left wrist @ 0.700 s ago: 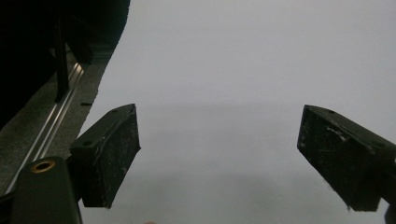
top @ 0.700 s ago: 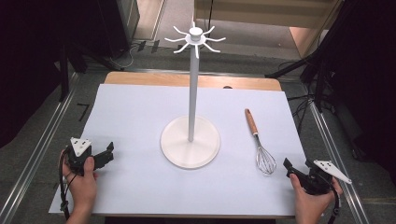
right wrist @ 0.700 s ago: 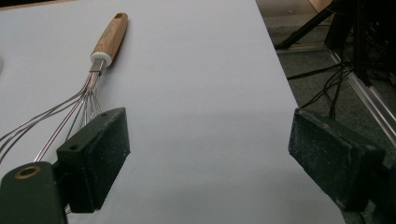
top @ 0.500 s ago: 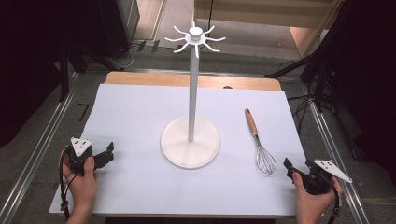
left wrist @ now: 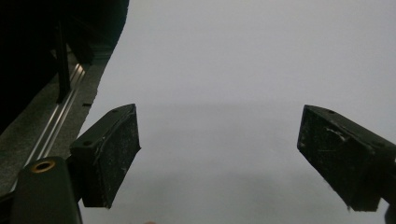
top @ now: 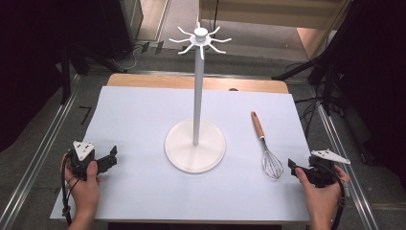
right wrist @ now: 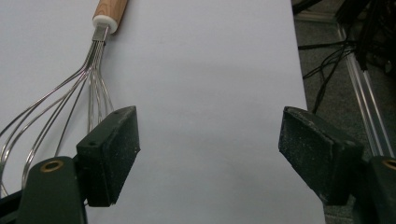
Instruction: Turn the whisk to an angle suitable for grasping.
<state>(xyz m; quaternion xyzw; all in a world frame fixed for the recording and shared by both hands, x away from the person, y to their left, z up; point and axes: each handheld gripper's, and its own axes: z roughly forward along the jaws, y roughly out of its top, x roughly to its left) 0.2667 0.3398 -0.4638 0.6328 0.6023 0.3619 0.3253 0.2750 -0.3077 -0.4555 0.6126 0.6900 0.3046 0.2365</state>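
Note:
A white stand with a round base and a tall pole topped by radiating hooks rises from the middle of the white table sheet. To its right lies a whisk with a wooden handle pointing away and wire loops toward me; its wires pass beside my right gripper's left jaw. My left gripper rests at the front left, open over bare sheet. My right gripper sits at the front right, open and empty, just right of the whisk's loops.
The white sheet covers a wooden table whose far edge shows. Metal rails run along both sides, with cables on the floor at the right. Dark equipment stands around the table.

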